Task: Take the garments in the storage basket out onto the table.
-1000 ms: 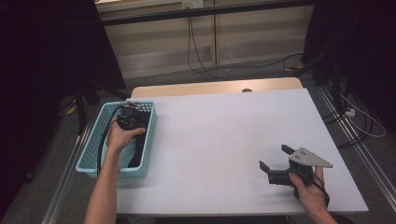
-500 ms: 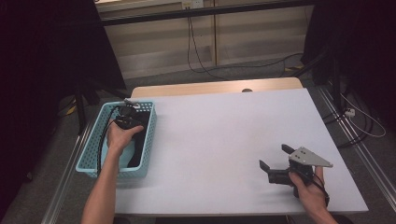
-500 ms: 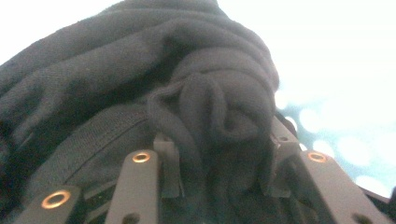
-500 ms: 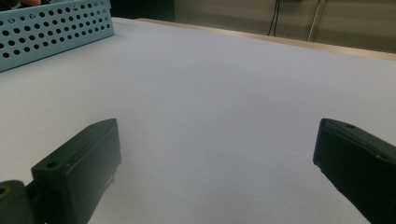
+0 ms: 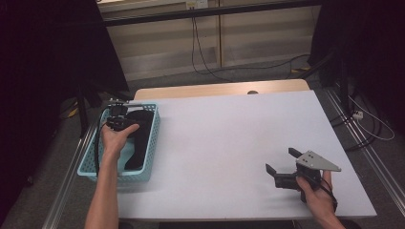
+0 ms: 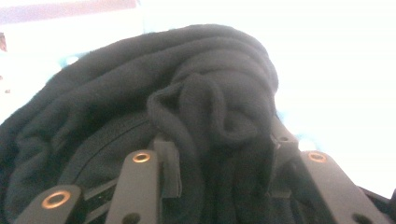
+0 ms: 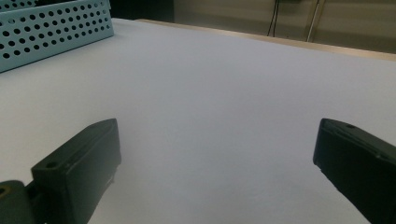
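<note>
A black garment (image 5: 136,140) lies bunched in a light blue perforated basket (image 5: 154,136) at the table's left edge. My left gripper (image 5: 118,120) reaches into the far end of the basket. In the left gripper view its jaws (image 6: 219,149) pinch a thick fold of the black garment (image 6: 140,102), which rises in front of the camera. My right gripper (image 5: 280,160) rests low over the white table (image 5: 229,129) near the front right, held by a hand. Its jaws (image 7: 217,154) stand wide apart with only bare table between them.
The basket's wall (image 7: 56,28) appears far off to the left in the right gripper view. A wooden strip (image 5: 219,89) borders the table's far edge. Cables (image 5: 200,52) run over the floor behind, and metal rails (image 5: 356,138) flank the table.
The left hand and its gripper have shifted a little to the left and toward the far end of the basket. The right gripper has stayed in place.
</note>
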A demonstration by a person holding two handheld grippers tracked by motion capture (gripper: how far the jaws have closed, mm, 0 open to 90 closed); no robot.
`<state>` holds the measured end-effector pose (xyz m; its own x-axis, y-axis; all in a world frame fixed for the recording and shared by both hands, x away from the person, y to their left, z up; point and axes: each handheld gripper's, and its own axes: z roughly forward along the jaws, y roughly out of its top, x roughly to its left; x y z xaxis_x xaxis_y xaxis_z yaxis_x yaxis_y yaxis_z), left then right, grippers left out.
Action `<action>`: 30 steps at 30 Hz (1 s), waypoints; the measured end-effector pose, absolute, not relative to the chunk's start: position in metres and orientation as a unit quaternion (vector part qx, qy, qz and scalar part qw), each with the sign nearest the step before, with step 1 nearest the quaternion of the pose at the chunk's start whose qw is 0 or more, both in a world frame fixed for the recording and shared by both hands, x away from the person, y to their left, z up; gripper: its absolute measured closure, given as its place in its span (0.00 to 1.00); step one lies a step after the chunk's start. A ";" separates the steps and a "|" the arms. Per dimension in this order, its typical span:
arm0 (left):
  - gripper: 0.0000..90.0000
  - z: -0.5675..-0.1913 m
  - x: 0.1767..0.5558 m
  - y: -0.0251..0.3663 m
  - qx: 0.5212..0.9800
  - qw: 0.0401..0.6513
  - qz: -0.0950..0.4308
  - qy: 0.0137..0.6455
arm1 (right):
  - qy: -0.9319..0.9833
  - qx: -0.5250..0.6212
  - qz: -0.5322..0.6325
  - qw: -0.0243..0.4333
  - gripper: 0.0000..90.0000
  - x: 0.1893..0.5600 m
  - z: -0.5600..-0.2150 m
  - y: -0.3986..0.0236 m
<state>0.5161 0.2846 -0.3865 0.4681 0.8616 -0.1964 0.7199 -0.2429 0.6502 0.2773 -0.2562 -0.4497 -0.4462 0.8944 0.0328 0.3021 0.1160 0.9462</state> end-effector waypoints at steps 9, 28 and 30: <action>0.65 -0.374 0.506 0.288 0.769 0.390 0.131 0.490 | 0.688 0.435 0.502 0.292 0.01 0.277 -0.450 -0.255; 0.65 -0.351 0.488 0.298 0.719 0.463 0.190 0.482 | 0.687 0.429 0.507 0.294 0.01 0.274 -0.449 -0.255; 0.65 -0.346 0.485 0.296 0.714 0.469 0.204 0.478 | 0.687 0.430 0.508 0.293 0.01 0.274 -0.449 -0.255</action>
<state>0.4847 0.2959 -0.3459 0.4590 0.8746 -0.1565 0.4912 -0.1031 0.8649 0.2743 -0.2554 -0.4487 -0.4583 0.8881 0.0345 0.2934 0.1145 0.9491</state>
